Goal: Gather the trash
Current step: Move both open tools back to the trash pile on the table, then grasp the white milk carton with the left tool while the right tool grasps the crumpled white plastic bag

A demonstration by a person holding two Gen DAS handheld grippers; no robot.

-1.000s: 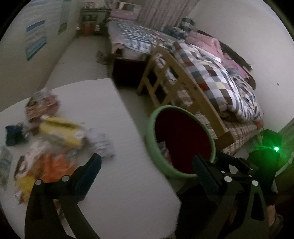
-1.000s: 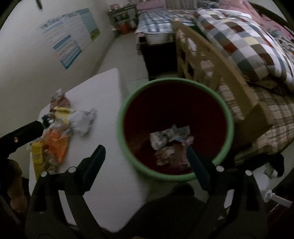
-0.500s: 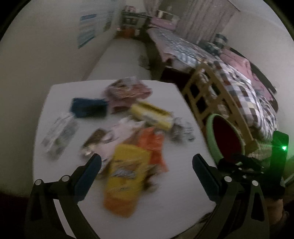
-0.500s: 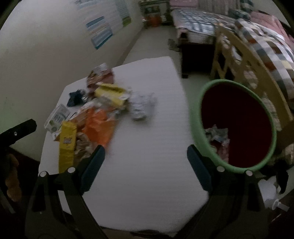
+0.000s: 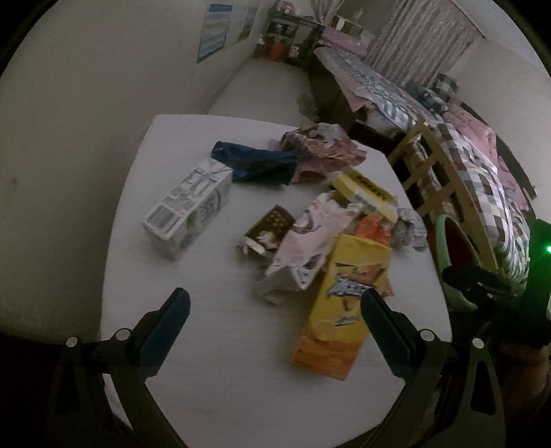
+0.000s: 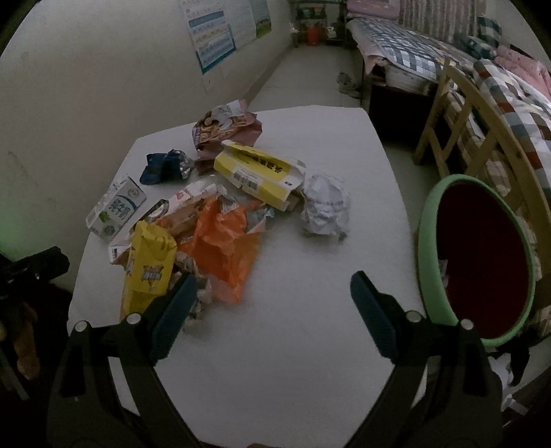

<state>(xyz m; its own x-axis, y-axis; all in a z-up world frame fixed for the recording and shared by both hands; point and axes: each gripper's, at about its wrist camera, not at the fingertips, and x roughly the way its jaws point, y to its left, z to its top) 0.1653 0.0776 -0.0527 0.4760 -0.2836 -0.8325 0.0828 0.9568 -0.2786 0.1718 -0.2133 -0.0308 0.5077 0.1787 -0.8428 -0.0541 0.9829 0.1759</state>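
Note:
A heap of trash lies on the white table (image 5: 213, 379) (image 6: 292, 362): a milk carton (image 5: 187, 208) (image 6: 117, 208), a dark blue wrapper (image 5: 256, 162) (image 6: 163, 167), a yellow box (image 5: 365, 194) (image 6: 258, 174), an orange wrapper (image 6: 224, 248), a tall yellow pack (image 5: 347, 306) (image 6: 148, 268) and a crumpled paper ball (image 6: 325, 206). My left gripper (image 5: 275, 305) hangs open over the table's near part, its right finger over the yellow pack. My right gripper (image 6: 273, 289) is open too, empty, above bare table right of the heap. The green bin (image 6: 478, 258) (image 5: 451, 248) stands at the table's right side.
A wooden bed frame (image 6: 458, 113) with a checked quilt (image 6: 509, 89) runs behind the bin. A wall with posters (image 6: 213, 31) borders the table's left. A floor strip (image 6: 310, 72) leads to a far shelf. The other gripper shows dark at the left edge (image 6: 31, 268).
Both grippers have swung left, away from the bin and over the table. The trash heap now fills both views and the bin has slid to the right edge. Both stayed open.

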